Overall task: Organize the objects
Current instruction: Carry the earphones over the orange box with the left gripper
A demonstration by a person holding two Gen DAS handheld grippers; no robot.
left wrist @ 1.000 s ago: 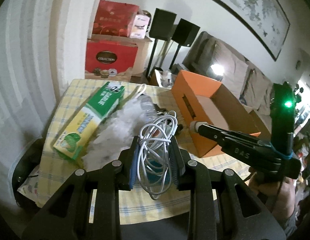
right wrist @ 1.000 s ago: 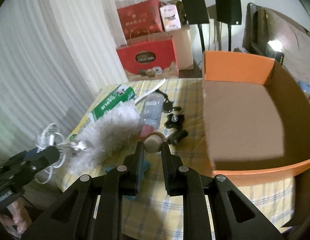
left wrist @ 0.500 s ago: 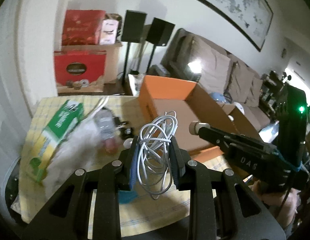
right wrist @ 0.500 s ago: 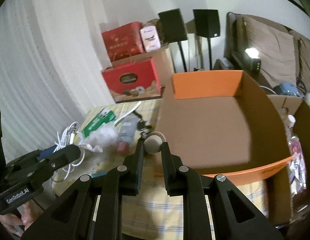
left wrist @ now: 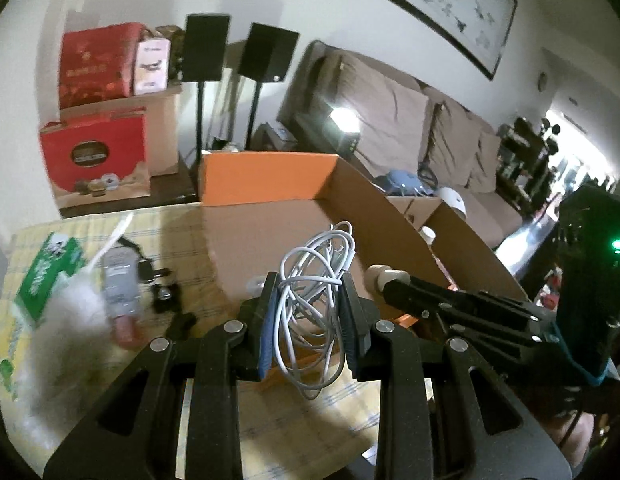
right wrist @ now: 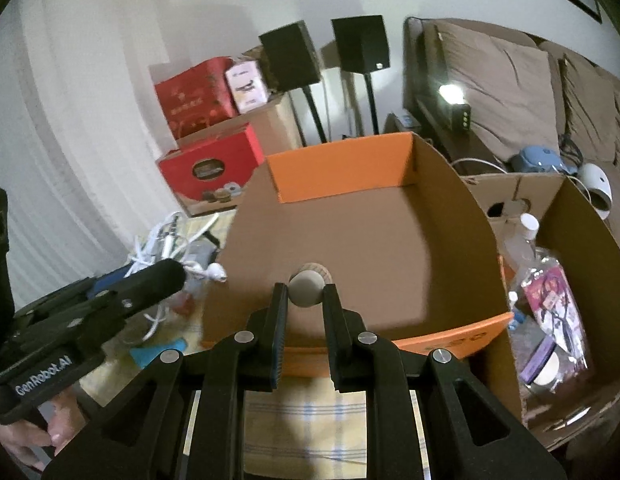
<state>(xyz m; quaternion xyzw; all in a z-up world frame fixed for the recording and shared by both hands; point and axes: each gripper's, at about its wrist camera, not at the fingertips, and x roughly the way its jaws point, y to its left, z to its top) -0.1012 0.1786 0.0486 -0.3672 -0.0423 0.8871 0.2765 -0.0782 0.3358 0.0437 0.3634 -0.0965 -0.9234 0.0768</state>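
Left gripper (left wrist: 310,316) clamps a tangled white cable coil (left wrist: 316,300), right gripper (right wrist: 304,308) a beige knob (right wrist: 306,288); dangling loops at frame centre could snag the orange cardboard box (left wrist: 266,180) rim.

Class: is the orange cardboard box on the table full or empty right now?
Empty. The right wrist view shows only bare brown floor inside the orange cardboard box.

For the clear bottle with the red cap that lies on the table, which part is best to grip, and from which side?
Grip the clear bottle across the middle of its body, coming from above. It lies flat on the checked tablecloth, red cap nearest this camera, so its round sides are free, though the white fluffy duster crowds its left. Both grippers are already full.
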